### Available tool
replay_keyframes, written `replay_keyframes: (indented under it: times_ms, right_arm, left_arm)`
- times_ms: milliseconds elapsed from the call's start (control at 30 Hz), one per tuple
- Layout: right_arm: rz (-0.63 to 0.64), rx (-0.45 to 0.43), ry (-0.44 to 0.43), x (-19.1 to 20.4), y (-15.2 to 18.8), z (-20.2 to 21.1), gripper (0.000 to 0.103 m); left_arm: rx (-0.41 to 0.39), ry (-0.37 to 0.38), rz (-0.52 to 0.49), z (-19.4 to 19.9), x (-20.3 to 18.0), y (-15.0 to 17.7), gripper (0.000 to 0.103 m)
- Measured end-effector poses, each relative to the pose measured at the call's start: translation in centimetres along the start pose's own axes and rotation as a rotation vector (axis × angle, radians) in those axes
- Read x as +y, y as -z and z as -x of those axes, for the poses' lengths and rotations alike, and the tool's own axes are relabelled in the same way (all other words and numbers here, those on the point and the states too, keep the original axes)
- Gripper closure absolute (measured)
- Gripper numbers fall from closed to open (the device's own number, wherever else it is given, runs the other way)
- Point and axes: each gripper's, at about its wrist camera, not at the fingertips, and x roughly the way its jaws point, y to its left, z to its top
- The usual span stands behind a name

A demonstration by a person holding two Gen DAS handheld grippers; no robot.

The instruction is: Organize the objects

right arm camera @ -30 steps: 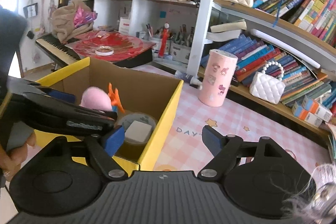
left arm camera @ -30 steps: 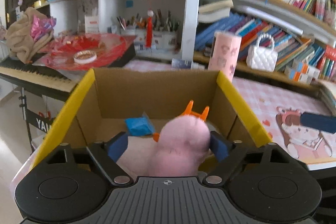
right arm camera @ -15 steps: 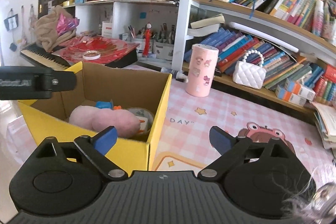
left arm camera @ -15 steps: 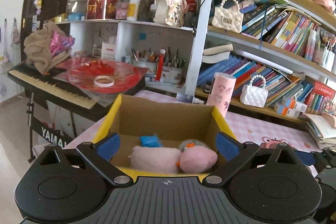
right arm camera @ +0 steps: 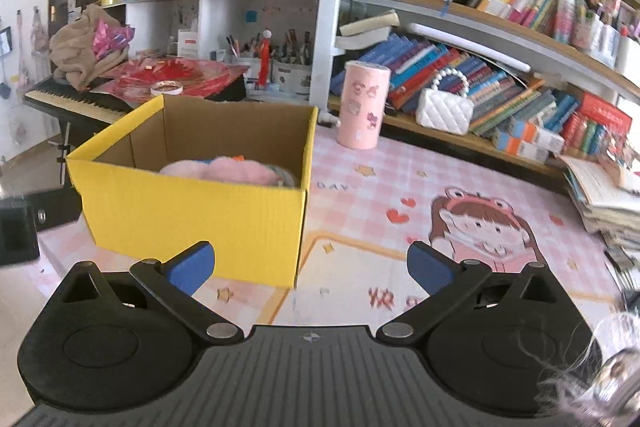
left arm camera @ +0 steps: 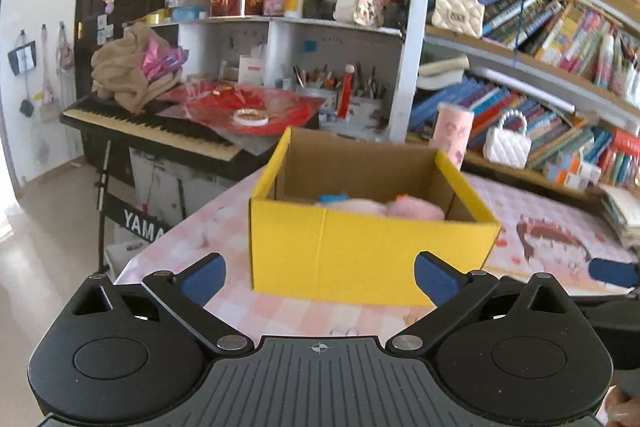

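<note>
Both tongs, left (left arm camera: 318, 277) and right (right arm camera: 310, 267), released and empty; plush (right arm camera: 224, 169) sits in box (right arm camera: 200, 215) at 11 o'clock, so scan tabletop (right arm camera: 400, 227) for leftovers.

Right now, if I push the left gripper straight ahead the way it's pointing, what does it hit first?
Most likely the near wall of the yellow box. The left gripper is open and empty, and that wall fills the gap between its fingers. Depth is hard to judge through the fisheye, but nothing shows in front of the box.
</note>
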Motion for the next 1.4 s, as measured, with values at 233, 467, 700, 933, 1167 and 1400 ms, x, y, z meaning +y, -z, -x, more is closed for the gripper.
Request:
replay_keyframes:
  times_ms: [233, 467, 700, 933, 1167, 1400]
  right_arm:
    - [-0.034, 0.014, 0.034, -0.1, 2.0, 2.4, 0.000]
    - [-0.087, 0.034, 0.104, -1.5, 3.6, 4.2, 0.000]
    - [-0.140, 0.078, 0.192, -3.4, 5.1, 5.3, 0.000]
    - [-0.193, 0.111, 0.265, -5.7, 6.0, 6.1, 0.000]
    - [-0.214, 0.134, 0.308, -7.3, 6.5, 6.5, 0.000]
    - [-0.232, 0.152, 0.329, -8.7, 7.1, 6.7, 0.000]
  left_arm:
    - [0.019, 0.037, -0.054, 1.2, -0.7, 1.3, 0.001]
    - [0.055, 0.093, -0.105, 1.3, -2.3, 2.3, 0.001]
    - [0.120, 0.127, -0.175, 0.9, -4.7, 3.5, 0.001]
    - [0.127, 0.147, -0.217, 1.1, -7.0, 4.0, 0.001]
    - [0.132, 0.159, -0.238, 1.0, -9.2, 4.2, 0.001]
    - [0.141, 0.172, -0.267, 1.1, -11.0, 4.7, 0.001]
